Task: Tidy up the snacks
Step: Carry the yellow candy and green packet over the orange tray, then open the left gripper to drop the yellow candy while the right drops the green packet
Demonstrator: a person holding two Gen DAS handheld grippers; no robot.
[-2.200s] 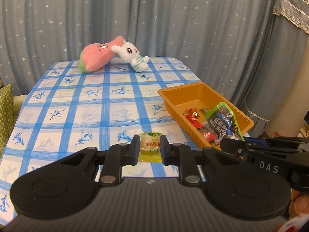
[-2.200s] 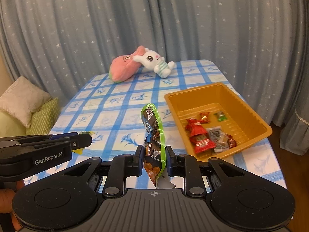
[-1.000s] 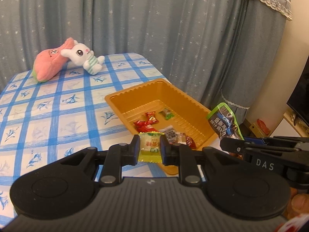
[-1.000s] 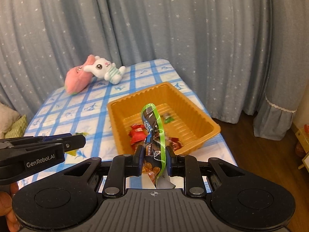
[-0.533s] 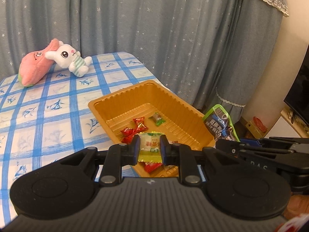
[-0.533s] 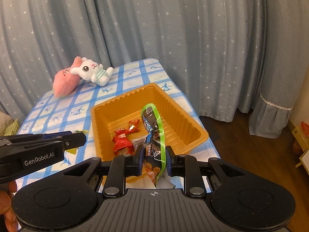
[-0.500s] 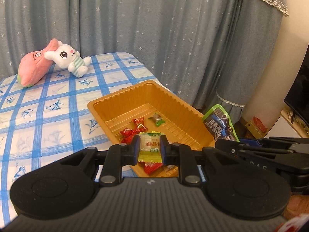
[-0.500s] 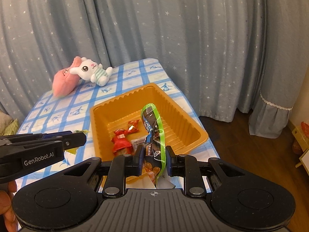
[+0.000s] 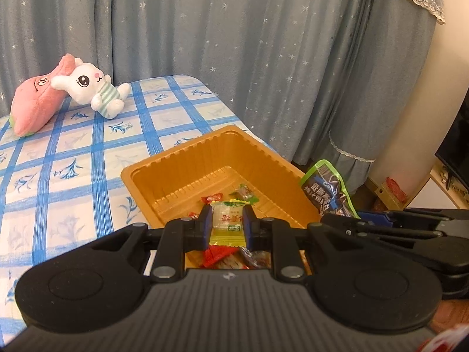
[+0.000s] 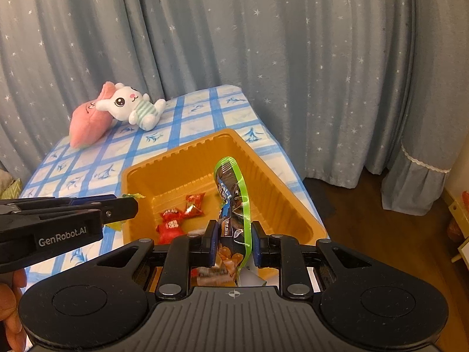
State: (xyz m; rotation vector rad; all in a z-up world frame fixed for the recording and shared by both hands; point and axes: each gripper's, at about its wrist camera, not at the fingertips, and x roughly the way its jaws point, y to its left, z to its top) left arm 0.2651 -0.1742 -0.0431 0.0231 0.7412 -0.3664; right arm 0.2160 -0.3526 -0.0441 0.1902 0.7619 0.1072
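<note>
An orange plastic tray point(image 9: 181, 158) point(image 10: 263, 164) sits on the blue-checked table and holds several wrapped candies point(image 10: 171, 226). My left gripper point(image 9: 227, 224) is shut on a yellow-green candy packet point(image 9: 227, 220), held above the tray's near end. My right gripper point(image 10: 233, 242) is shut on a dark snack bag with a green rim point(image 10: 233, 193), held upright over the tray's near right part. The bag also shows in the left wrist view point(image 9: 325, 190), and the left gripper's side shows in the right wrist view point(image 10: 117, 206).
A pink plush and a white bunny plush point(image 9: 88, 88) point(image 10: 129, 105) lie at the table's far end. Grey star-print curtains hang behind. The table's right edge point(image 10: 278, 146) drops to a wooden floor point(image 10: 366, 220).
Both grippers have moved forward and right with their snacks, from beside the tray to above its near end. The grips have not changed.
</note>
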